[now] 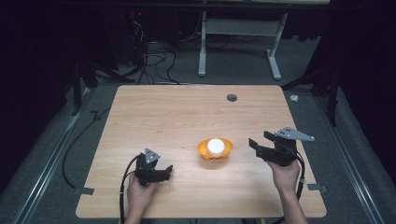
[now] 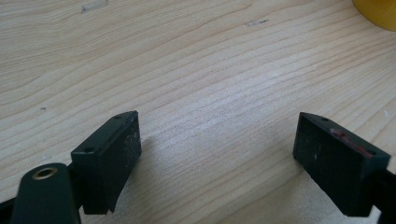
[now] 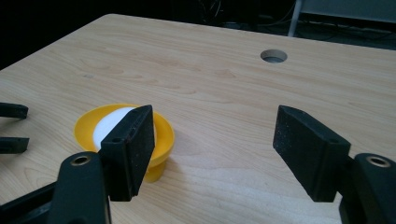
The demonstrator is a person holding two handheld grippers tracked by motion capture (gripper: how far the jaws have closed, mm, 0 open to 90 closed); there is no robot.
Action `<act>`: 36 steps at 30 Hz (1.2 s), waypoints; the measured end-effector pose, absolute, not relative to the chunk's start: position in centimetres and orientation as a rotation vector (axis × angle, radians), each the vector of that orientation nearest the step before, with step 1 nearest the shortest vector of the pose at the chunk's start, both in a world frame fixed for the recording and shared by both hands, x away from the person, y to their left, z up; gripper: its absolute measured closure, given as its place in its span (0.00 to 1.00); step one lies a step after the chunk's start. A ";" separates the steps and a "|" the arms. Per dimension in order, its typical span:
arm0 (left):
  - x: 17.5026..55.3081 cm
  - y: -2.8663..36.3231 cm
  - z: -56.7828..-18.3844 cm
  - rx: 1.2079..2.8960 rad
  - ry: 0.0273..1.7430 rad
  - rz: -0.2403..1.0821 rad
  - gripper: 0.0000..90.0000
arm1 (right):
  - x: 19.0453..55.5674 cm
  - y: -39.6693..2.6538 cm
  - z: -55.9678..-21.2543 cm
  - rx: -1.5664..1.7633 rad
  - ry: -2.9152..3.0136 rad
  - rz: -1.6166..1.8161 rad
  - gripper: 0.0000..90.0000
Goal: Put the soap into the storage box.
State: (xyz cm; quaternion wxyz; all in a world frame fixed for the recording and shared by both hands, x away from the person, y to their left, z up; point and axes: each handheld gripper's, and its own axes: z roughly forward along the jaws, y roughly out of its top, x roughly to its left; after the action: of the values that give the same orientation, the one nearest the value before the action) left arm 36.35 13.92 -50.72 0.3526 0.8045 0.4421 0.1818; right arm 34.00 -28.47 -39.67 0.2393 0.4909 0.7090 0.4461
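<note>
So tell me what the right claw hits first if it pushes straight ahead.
Probably nothing: the right claw is open, with bare table ahead. The yellow bowl holding a white object sits left of that line, though depth is unclear.

surface: pale wood-grain top (image 1: 177,116), rectangular with rounded corners
hole: a round cable hole (image 1: 231,97) toward the far edge, right of centre
on the surface: one yellow bowl (image 1: 204,148) near the middle, slightly toward the near side
in the bowl: a white round object (image 1: 215,145)
around the bowl: bare wood
</note>
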 end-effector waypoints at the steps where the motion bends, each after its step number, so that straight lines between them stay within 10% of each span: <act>1: 36.3 13.9 -50.7 2.081 1.144 0.470 0.17 | 33.8 -28.7 -39.8 1.348 1.937 1.219 0.34; 36: 36.3 13.9 -50.7 2.082 1.143 0.469 0.17 | 31.5 -31.5 -41.1 1.415 1.879 1.205 0.34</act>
State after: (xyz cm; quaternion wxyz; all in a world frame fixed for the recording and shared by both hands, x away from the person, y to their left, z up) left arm 36.33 13.91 -50.72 0.3523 0.8048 0.4419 0.1812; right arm 31.49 -31.49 -41.11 0.2469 0.5188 0.6889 0.4420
